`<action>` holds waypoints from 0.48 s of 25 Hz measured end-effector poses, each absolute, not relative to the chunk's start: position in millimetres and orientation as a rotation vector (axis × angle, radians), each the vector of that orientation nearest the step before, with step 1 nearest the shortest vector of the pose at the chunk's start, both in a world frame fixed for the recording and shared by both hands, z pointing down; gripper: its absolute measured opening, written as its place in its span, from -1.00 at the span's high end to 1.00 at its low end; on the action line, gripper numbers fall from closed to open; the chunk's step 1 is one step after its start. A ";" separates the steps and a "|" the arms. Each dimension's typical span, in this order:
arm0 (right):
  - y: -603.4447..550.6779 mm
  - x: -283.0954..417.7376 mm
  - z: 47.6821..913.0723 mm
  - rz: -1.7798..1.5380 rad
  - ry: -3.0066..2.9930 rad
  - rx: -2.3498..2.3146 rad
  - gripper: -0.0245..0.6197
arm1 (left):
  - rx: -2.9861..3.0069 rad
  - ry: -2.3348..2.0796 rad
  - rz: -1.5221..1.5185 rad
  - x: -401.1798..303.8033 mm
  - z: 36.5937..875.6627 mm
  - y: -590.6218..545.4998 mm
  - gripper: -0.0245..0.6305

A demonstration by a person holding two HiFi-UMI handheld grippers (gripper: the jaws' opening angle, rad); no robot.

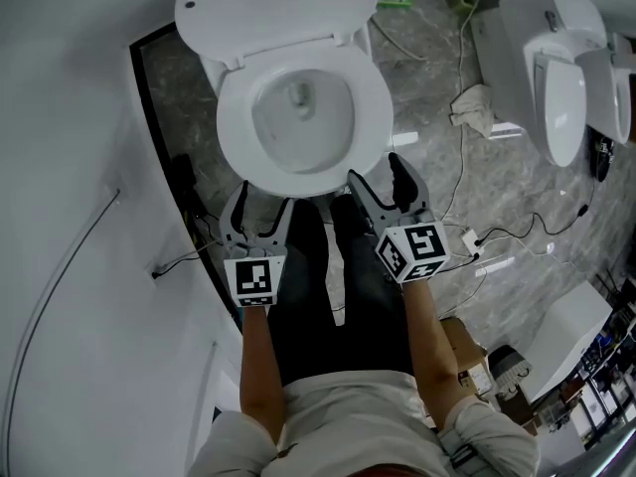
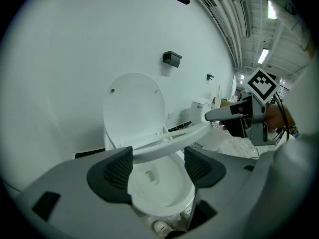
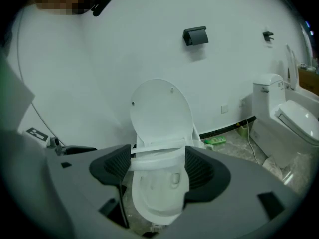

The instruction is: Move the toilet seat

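Head view: the toilet seat [image 1: 376, 117] lies over the bowl [image 1: 298, 107], with the lid [image 1: 268, 8] up against the wall. My left gripper [image 1: 256, 207] is at the seat's front-left edge and my right gripper [image 1: 383, 179] at its front-right. Both have their jaws spread.

Left gripper view: jaws wide apart. The seat [image 2: 169, 144] is tilted up off the bowl [image 2: 159, 188] and crosses the gap at a slant. It is close to the left pad and clear of the right one. My right gripper [image 2: 222, 115] is at its far end.

Right gripper view: jaws spread. The seat's front rim [image 3: 157, 159] runs edge-on across the gap just past the pads, and I see no pinch. A second toilet [image 3: 284, 113] stands to the right.
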State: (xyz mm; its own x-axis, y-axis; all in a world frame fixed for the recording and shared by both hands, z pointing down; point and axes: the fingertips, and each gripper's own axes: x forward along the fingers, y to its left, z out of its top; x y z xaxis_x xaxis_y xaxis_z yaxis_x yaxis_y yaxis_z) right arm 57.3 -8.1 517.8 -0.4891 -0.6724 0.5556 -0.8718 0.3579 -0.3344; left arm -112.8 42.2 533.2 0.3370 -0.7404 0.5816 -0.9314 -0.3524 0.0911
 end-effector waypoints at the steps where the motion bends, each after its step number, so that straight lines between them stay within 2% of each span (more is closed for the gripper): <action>1: -6.6 56.2 514.6 0.834 -2.313 1.344 -0.18 | 2.194 -1.471 0.631 -113.2 532.6 41.9 -0.13; 5: 5.5 48.2 504.5 0.692 -2.378 1.215 0.04 | 2.186 -1.475 0.616 -113.9 529.3 39.6 -0.13; 12: 16.7 38.0 504.1 0.318 -2.340 1.035 0.05 | 2.181 -1.488 0.581 -117.5 519.9 29.0 -0.13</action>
